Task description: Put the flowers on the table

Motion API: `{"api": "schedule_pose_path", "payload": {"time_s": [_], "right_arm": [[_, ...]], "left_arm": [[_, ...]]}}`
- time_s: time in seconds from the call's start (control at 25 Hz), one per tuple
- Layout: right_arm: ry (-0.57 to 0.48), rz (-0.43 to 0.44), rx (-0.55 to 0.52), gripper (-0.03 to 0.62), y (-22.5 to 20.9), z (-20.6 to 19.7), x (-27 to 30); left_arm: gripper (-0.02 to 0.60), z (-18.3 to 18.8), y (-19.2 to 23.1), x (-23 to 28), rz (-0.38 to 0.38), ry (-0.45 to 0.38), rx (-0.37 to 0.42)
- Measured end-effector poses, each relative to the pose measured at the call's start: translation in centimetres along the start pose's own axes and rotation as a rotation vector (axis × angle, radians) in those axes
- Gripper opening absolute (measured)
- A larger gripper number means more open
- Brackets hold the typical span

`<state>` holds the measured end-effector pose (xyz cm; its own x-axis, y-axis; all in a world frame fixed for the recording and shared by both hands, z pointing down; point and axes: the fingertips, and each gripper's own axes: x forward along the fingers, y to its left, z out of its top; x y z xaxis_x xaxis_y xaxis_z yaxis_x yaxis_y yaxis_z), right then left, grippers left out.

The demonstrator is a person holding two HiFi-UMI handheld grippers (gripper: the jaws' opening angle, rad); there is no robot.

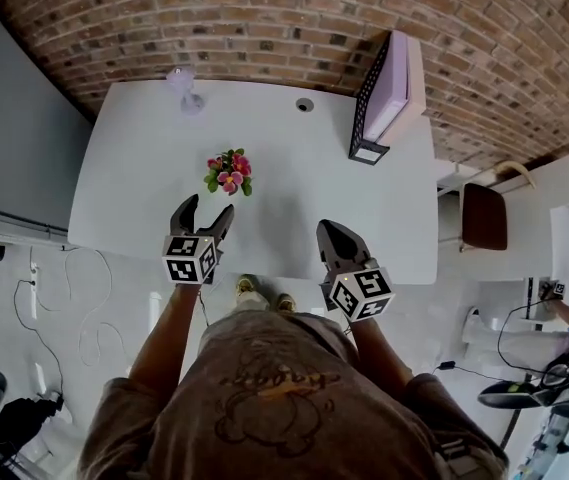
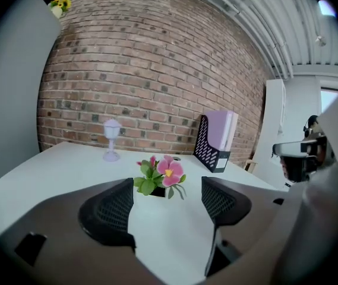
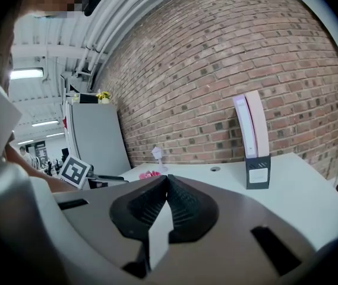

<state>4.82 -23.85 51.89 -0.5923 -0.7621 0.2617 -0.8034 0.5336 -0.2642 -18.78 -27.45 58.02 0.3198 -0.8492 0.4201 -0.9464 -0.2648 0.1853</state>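
Observation:
A small bunch of pink flowers with green leaves (image 1: 229, 171) stands on the white table (image 1: 124, 208), left of its middle. In the left gripper view the flowers (image 2: 160, 175) sit a short way beyond the jaws, apart from them. My left gripper (image 1: 205, 210) hangs just below the flowers, open and empty. My right gripper (image 1: 326, 230) hovers over the table's near edge, shut with nothing between its jaws. In the right gripper view the flowers (image 3: 149, 174) show as a pink speck far left.
A black mesh file holder with lilac folders (image 1: 384, 98) stands at the table's back right. A small lilac lamp figure (image 1: 184, 86) sits at the back left, a cable hole (image 1: 305, 104) near it. A brick wall lies behind; a brown chair (image 1: 484, 215) stands right.

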Motion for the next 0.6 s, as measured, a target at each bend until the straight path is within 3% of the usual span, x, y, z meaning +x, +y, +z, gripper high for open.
{"api": "schedule_pose_path", "payload": {"time_s": [0.28, 0.6], "right_arm": [[0.006, 0.028, -0.004, 0.0, 0.4, -0.2, 0.5], [0.013, 0.074, -0.02, 0.0, 1.3, -0.1, 1.4]], "left_arm": [[0.359, 2.5, -1.5, -4.3, -0.031, -0.072, -0.038], [0.359, 4.5, -2.2, -7.6, 0.001, -0.158, -0.049]]}}
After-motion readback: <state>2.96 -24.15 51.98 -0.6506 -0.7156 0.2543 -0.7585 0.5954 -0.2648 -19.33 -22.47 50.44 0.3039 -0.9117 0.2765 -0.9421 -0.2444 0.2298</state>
